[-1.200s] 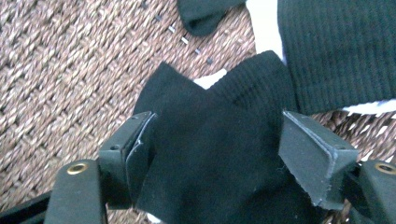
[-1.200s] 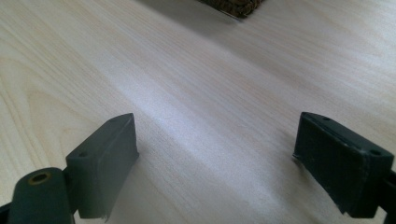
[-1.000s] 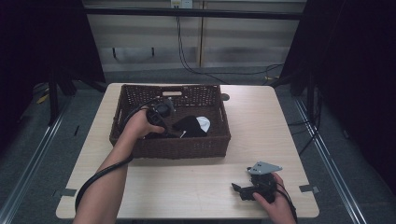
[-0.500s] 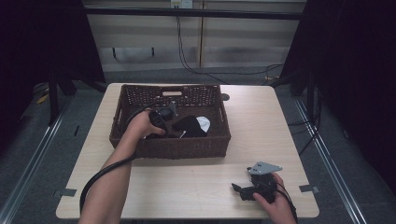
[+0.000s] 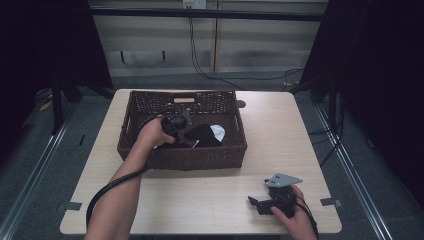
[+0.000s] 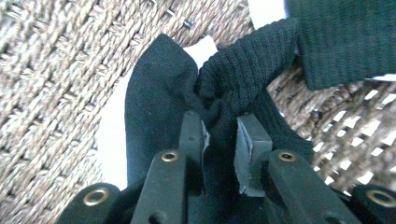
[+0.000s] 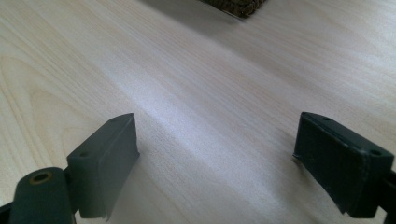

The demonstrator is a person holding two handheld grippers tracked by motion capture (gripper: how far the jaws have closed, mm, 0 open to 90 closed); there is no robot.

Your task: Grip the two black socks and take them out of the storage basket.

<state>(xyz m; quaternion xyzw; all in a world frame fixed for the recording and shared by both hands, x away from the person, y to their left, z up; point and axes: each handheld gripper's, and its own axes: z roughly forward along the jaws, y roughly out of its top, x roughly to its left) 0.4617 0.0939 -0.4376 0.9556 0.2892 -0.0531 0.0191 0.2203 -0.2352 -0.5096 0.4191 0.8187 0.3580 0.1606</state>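
**Left gripper pinching black knit fabric inside wicker basket; right gripper idle, spread on table**

Surface: light wood-grain table (image 5: 200, 195), rounded corners, standing on grey floor. Dark curtains at left and right of room; pale wall panels behind, with loose cables hanging down to floor. Metal rails along floor on both sides of table.

Left to right across high view:

- Person's left forearm entering from bottom left, cable trailing beside it.
- Dark brown wicker basket (image 5: 185, 157) on far-left half of table, rectangular, handle slot in far wall.
- Left gripper (image 5: 176, 125) inside basket, near its middle. In left gripper view (image 6: 219, 133), jaws nearly closed, clamped on a bunched fold of black knit fabric (image 6: 159, 107); fabric pressed between both pads. Woven basket floor visible around it.
- Black knit fabric (image 5: 202, 135) lying on basket floor, just right of left gripper, with white fabric (image 5: 218, 131) touching its right edge. White patches also beside the black knit in left gripper view.
- Right gripper (image 5: 262, 204) near front right of table, well apart from basket, grey three-cornered plate on top. In right gripper view (image 7: 215, 158), jaws spread wide, nothing between them, bare wood below; a corner of basket at top edge.
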